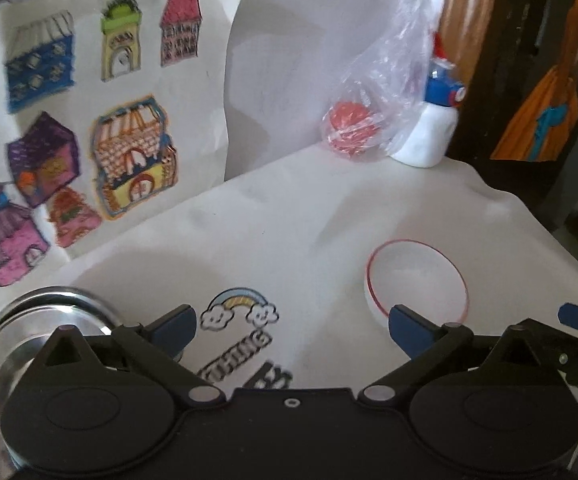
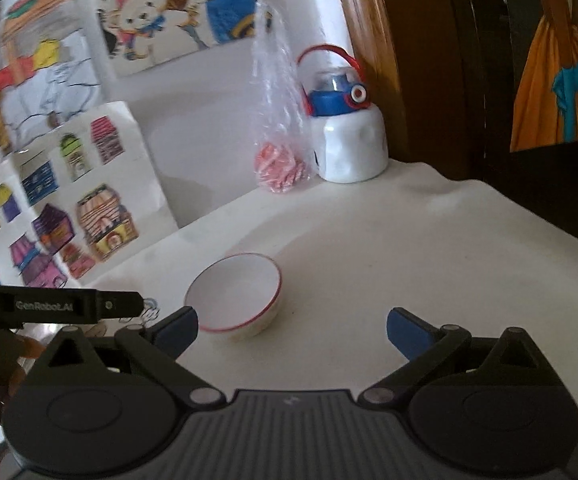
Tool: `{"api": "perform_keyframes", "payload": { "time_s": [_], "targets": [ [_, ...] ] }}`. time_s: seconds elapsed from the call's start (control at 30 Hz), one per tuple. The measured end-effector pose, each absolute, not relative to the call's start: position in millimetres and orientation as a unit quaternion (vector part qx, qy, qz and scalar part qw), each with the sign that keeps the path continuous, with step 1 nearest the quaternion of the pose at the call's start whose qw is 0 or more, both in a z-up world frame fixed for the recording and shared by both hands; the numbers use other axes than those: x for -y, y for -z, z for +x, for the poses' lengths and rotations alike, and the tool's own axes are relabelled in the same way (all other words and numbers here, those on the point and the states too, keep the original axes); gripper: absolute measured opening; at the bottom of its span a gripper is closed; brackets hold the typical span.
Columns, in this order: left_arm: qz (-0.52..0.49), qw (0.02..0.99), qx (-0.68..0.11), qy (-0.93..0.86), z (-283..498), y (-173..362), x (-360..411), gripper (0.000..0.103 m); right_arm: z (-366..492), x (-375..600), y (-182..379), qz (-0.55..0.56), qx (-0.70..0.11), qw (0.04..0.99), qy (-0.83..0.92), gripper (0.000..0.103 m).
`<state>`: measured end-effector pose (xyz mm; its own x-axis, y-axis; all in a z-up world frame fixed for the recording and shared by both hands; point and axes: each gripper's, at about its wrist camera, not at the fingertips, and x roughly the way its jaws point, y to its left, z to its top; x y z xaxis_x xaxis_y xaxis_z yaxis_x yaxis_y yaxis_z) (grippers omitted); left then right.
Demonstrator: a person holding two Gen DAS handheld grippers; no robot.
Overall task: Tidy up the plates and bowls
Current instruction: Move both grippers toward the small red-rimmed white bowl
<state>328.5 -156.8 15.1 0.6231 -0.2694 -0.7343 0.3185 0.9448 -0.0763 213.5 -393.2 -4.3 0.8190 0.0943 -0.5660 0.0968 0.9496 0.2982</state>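
My left gripper (image 1: 291, 330) hangs wide open and empty over the white table (image 1: 289, 216), a steel plate (image 1: 17, 336) at lower left of its view only, the red-rimmed white bowl (image 1: 417, 276) at right centre. My right gripper (image 2: 293, 330), equally spread and empty, frames that bowl (image 2: 235, 294) just beyond its left fingertip, with the left tool's black body at the left edge.

Each gripper (image 1: 291, 332) is showing black linkage arms, silver pivot pins and blue fingertip pads (image 1: 409, 330). The right gripper (image 2: 292, 330) is wearing a ribbed grey housing.
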Motion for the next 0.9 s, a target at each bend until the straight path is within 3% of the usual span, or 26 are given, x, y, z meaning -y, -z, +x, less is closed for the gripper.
{"api": "perform_keyframes", "payload": {
  "time_s": [0.37,0.7,0.9],
  "targets": [
    [-0.003,0.882,-0.444,0.161,373.9,13.1,175.8,0.102,258.2,396.6,21.5,0.133,-0.323,0.937,0.0,0.103],
    [0.03,0.876,-0.449,0.175,381.3,26.6,193.8,0.102,270.7,385.6,31.6,0.124,-0.332,0.935,-0.003,0.102],
    [0.03,0.872,-0.455,0.177,384.1,29.1,197.9,0.102,274.3,383.2,33.5,0.123,-0.335,0.934,-0.007,0.084]
  ]
}}
